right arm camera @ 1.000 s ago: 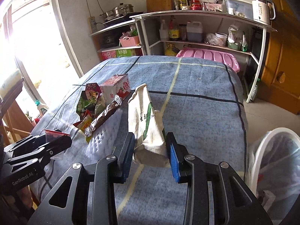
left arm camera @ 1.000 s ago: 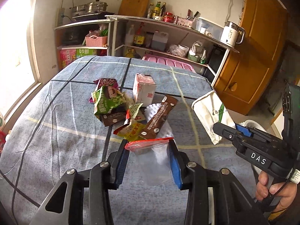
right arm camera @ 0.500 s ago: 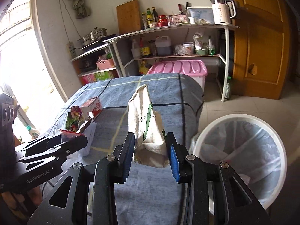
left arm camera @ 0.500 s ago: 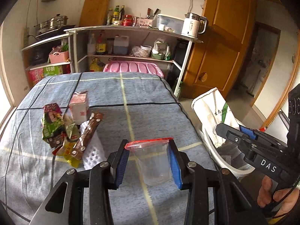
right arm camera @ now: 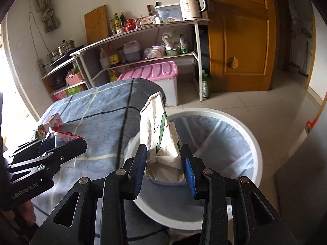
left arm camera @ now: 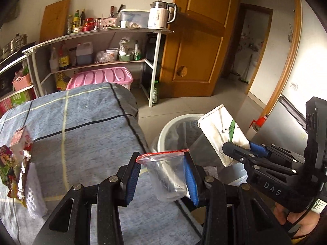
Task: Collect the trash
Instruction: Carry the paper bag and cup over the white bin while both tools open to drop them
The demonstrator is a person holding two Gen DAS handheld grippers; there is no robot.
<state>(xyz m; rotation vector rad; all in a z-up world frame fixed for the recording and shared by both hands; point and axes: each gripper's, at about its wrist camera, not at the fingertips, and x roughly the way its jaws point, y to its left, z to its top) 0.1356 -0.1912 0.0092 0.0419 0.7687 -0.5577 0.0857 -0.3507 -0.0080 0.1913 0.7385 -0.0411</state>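
Left wrist view: left gripper (left arm camera: 162, 180), jaws clamped on a clear plastic cup (left arm camera: 168, 176) with red rim, held over the table edge beside the white trash bin (left arm camera: 163, 131); wrapper pile (left arm camera: 15, 167) on the blue checked tablecloth (left arm camera: 85, 126). Right wrist view: right gripper (right arm camera: 164, 169), jaws clamped on a white paper bag (right arm camera: 161, 140), upright above the bin's lined opening.

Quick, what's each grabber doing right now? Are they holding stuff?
Left gripper: shut on the clear plastic cup.
Right gripper: shut on the white paper bag, above the trash bin.
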